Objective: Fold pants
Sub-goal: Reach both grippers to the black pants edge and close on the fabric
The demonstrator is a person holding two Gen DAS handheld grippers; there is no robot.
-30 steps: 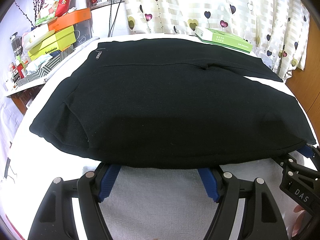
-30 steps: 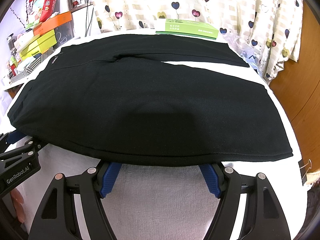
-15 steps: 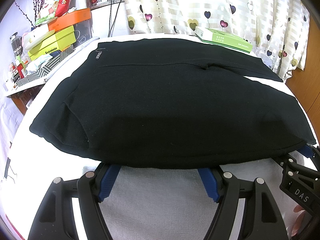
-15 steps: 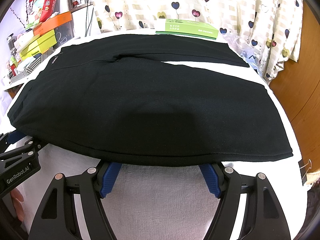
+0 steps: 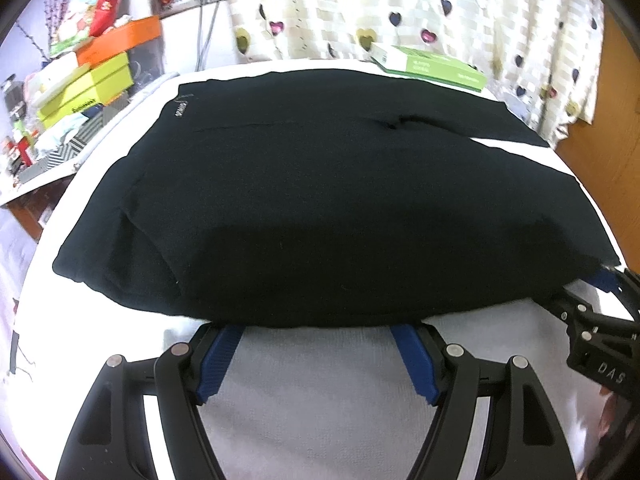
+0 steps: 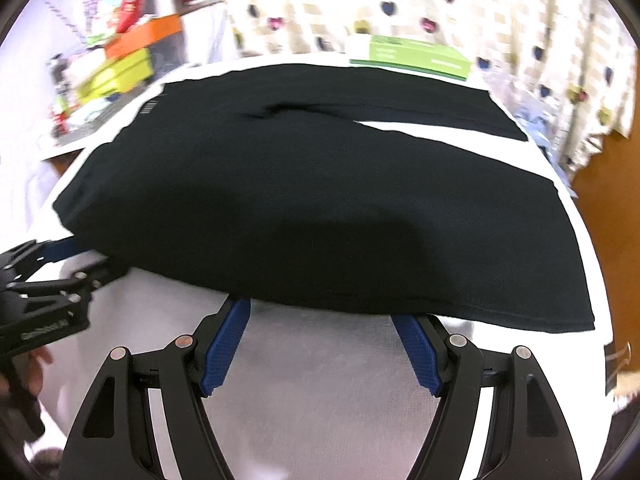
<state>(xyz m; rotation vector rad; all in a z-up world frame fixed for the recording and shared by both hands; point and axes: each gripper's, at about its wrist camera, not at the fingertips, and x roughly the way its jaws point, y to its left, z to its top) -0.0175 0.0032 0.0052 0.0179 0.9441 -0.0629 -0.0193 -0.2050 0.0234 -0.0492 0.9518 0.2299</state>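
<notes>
Left wrist view: black pants [image 5: 320, 208] spread flat on the white table [image 5: 48, 320].
Left gripper [image 5: 318, 326]: fingers spread wide, tips under the pants' near edge.
Right gripper [image 6: 324, 312]: likewise spread, tips beneath the near hem.
Green box [image 6: 412, 58]: beyond the pants' far edge.

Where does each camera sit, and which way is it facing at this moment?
Left wrist: on the left gripper, looking forward over the black pants; the right gripper shows at right.
Right wrist: on the right gripper, facing likewise; the left gripper shows at left.
Both share the pants, green box and curtain.
</notes>
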